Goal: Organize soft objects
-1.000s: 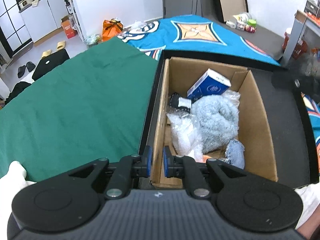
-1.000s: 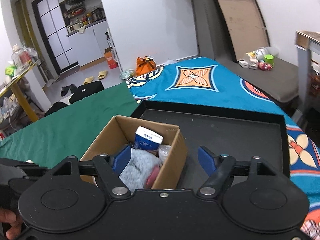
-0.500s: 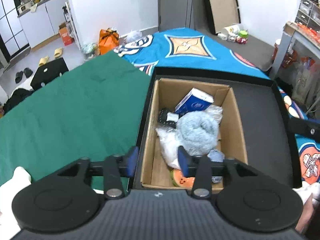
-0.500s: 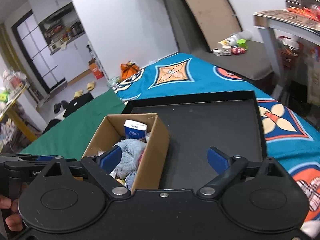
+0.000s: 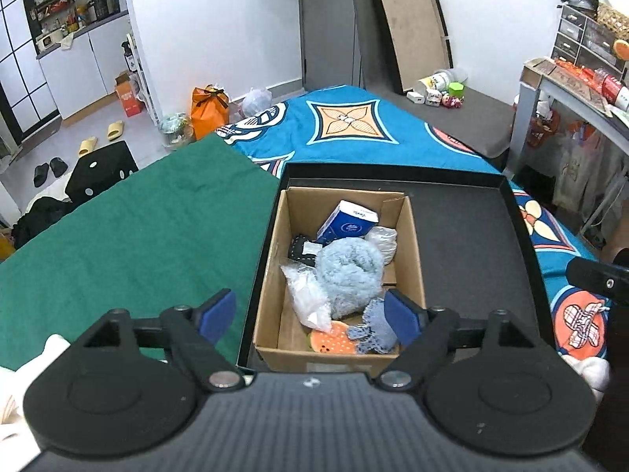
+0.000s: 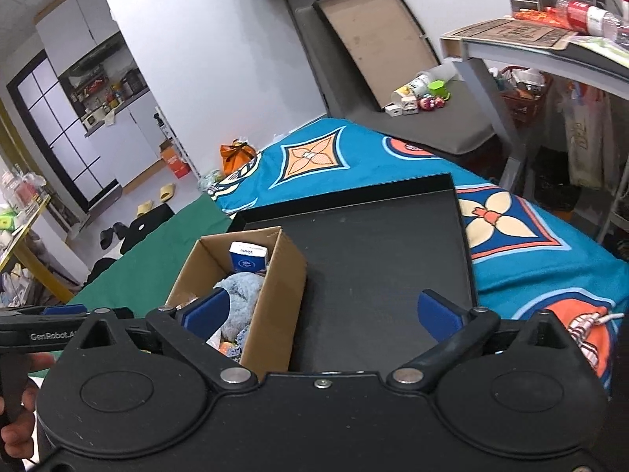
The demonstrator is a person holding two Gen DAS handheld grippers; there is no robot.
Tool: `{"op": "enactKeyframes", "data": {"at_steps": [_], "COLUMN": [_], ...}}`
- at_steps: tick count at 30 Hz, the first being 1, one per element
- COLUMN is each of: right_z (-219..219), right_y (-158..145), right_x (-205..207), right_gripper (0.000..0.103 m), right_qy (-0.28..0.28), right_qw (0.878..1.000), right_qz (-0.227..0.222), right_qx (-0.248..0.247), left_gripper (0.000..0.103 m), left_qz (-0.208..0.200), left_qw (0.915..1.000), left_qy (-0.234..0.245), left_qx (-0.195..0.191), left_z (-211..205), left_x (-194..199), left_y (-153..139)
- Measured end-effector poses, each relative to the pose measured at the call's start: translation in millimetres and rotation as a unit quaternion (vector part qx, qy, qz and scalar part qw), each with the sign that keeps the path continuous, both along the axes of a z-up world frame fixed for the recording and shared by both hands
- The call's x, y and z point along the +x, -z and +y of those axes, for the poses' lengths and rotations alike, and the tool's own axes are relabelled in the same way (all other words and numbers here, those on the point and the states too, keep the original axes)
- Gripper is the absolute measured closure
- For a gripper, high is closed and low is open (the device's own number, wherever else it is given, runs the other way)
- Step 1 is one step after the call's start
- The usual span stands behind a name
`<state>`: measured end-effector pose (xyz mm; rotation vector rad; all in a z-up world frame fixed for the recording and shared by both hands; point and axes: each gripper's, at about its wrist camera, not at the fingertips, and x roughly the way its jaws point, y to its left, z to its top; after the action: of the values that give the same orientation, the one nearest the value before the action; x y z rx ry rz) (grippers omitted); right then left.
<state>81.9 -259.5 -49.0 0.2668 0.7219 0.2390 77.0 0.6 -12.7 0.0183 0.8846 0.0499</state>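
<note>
A cardboard box [image 5: 412, 244] stands in the left half of a black tray [image 5: 464, 236]. It holds a fluffy light-blue towel [image 5: 348, 271], a blue tissue pack [image 5: 348, 222], a clear plastic bag [image 5: 308, 299], a watermelon plush [image 5: 328, 340] and a small blue knitted cloth [image 5: 373, 330]. My left gripper [image 5: 310, 314] hovers above the box's near end. Its jaws are opening, with nothing gripped between them. My right gripper [image 6: 322, 312] hangs over the tray [image 6: 373, 259] just right of the box [image 6: 279, 299]. Its jaws are also opening, very wide and empty.
A green cloth [image 5: 137, 236] covers the surface left of the tray, and a blue patterned blanket [image 5: 354, 122] lies behind and to the right. White soft things lie at the near left [image 5: 11, 385] and near right [image 5: 589, 367]. A grey desk [image 6: 550, 47] stands at the right.
The left jaws went from shut to wide apart as that gripper rose away from the box. The right jaws spread wider while that gripper slid right over the tray and rolled.
</note>
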Motion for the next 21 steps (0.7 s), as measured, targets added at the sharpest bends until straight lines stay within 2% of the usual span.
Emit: {"op": "enactKeyframes", "data": {"at_steps": [3, 5, 21], "right_z": [-4, -7, -9], "right_y": [-4, -9, -37], "right_x": [-8, -13, -52], "right_gripper": [0.000, 0.000, 0.000], "right_qy": [0.001, 0.000, -0.007], "right_qw": [1.000, 1.000, 1.000], "right_qz": [-0.003, -0.009, -0.021], "right_qx": [0.007, 0.007, -0.016], "left_gripper": [0.020, 0.014, 0.005], "left_qz": [-0.004, -0.008, -0.039], "left_qw": [1.0000, 1.0000, 0.9989], "left_qy": [0.001, -0.002, -0.011], "left_qx": [0.004, 0.003, -0.023], "left_z": [-4, -5, -5], "left_x": [-8, -15, -62], "left_y": [-7, -13, -52]}}
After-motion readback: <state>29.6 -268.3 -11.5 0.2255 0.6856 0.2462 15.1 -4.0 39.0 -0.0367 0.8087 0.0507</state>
